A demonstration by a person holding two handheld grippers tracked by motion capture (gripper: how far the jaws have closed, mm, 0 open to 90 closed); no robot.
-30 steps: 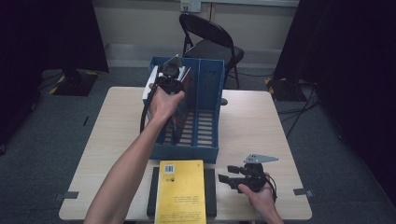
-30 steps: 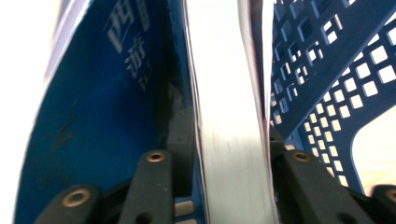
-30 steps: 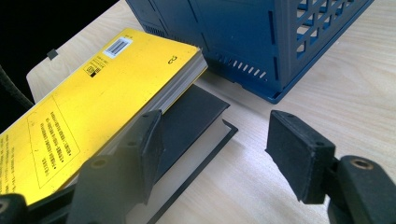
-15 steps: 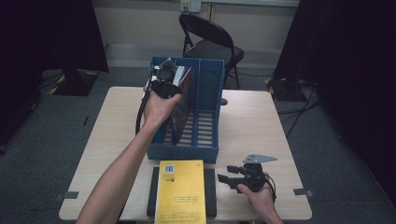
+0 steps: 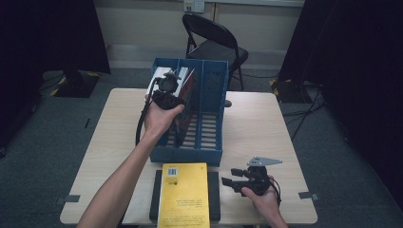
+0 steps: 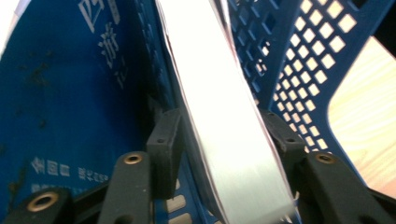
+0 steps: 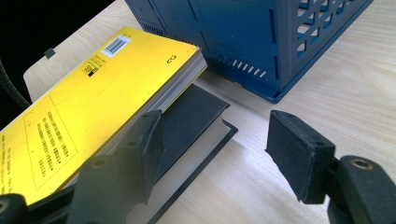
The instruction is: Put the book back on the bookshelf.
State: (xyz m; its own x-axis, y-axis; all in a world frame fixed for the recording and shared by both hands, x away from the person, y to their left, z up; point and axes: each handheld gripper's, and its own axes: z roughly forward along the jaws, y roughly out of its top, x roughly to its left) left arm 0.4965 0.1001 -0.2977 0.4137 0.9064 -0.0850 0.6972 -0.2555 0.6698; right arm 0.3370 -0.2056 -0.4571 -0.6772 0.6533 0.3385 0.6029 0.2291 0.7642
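Note:
A blue file organizer (image 5: 209, 118) with three slots stands at the middle of the table (image 5: 256, 123). My left gripper (image 5: 168, 88) is held over its left slot. In the left gripper view, this gripper (image 6: 222, 130) is shut on a book (image 6: 219, 93) by its white page edge, between another blue-covered book (image 6: 70, 116) and the organizer's mesh wall (image 6: 317, 56). A yellow book (image 5: 184, 194) lies on a black book (image 5: 214, 194) at the table's front edge. My right gripper (image 5: 227, 176) rests open just right of them, its jaws (image 7: 215, 140) pointing at the stack's corner with nothing between them.
A black folding chair (image 5: 214, 42) stands behind the table. The organizer's front corner (image 7: 261, 42) sits close to the yellow book (image 7: 93, 93) and black book (image 7: 196, 116). Bare tabletop lies to the right and left of the organizer.
My left gripper has shifted slightly left and lower with the book at the organizer's left slot. The right gripper has stayed where it was.

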